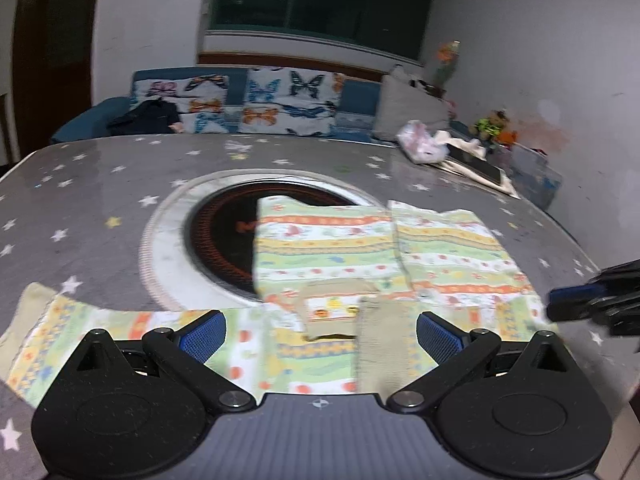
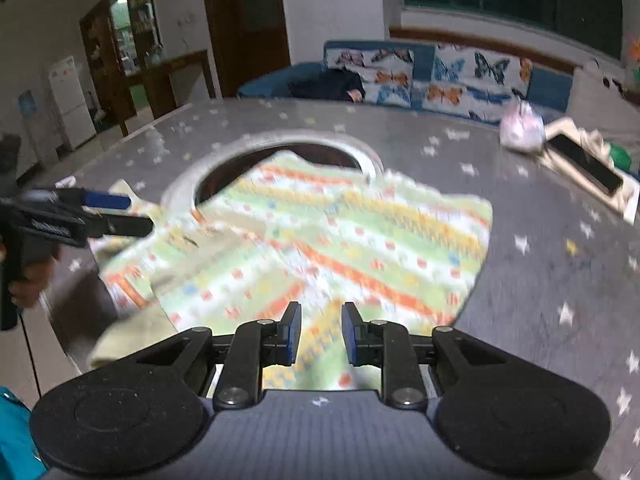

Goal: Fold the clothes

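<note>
A small striped garment (image 1: 332, 256) in green, orange, yellow and white lies on the grey star-patterned table (image 1: 100, 192), partly over a round black cooktop (image 1: 224, 232). Its beige collar (image 1: 380, 340) is near me and one sleeve (image 1: 52, 328) reaches left. My left gripper (image 1: 320, 338) is wide open just above the near collar edge. My right gripper (image 2: 321, 334) is open with a narrow gap, over the garment's (image 2: 320, 240) near edge, holding nothing. It also shows at the right edge of the left wrist view (image 1: 592, 300). The left gripper (image 2: 100, 208) shows at the left of the right wrist view.
A phone on a beige cloth (image 1: 480, 168) and a pink bag (image 1: 422, 140) lie at the table's far right. A blue sofa with butterfly cushions (image 1: 256, 100) stands behind the table. A metal ring (image 1: 160, 240) surrounds the cooktop.
</note>
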### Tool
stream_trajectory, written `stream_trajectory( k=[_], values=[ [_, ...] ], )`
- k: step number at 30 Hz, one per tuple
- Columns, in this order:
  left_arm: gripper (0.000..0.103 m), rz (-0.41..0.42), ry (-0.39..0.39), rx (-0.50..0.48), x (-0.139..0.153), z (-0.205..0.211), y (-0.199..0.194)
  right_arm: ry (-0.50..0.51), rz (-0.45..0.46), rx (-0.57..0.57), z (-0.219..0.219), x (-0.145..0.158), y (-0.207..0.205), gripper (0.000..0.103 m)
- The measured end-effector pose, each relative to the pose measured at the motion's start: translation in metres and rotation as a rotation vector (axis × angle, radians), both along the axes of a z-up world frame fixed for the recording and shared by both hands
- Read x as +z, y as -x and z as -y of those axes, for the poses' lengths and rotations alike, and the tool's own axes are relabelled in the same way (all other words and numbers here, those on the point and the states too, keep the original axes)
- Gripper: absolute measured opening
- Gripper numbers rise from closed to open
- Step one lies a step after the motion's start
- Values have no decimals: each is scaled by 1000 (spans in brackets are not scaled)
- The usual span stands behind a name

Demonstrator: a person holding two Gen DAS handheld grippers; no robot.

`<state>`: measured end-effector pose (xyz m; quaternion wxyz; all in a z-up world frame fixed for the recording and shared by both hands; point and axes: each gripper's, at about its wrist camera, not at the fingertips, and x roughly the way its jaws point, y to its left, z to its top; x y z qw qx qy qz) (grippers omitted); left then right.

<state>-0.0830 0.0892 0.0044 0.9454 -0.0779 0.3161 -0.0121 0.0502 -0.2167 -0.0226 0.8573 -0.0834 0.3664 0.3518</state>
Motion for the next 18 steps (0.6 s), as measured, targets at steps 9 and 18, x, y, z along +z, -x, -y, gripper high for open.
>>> stream_trajectory(
  k=[9,18],
  values=[
    [103,5,13,-155,-4,32,-5,65,-54,-50,18,-28,-8,20],
    [95,-8,53,-277,-15,53,-15,33,-22,-98,14,-28,-27,20]
  ],
)
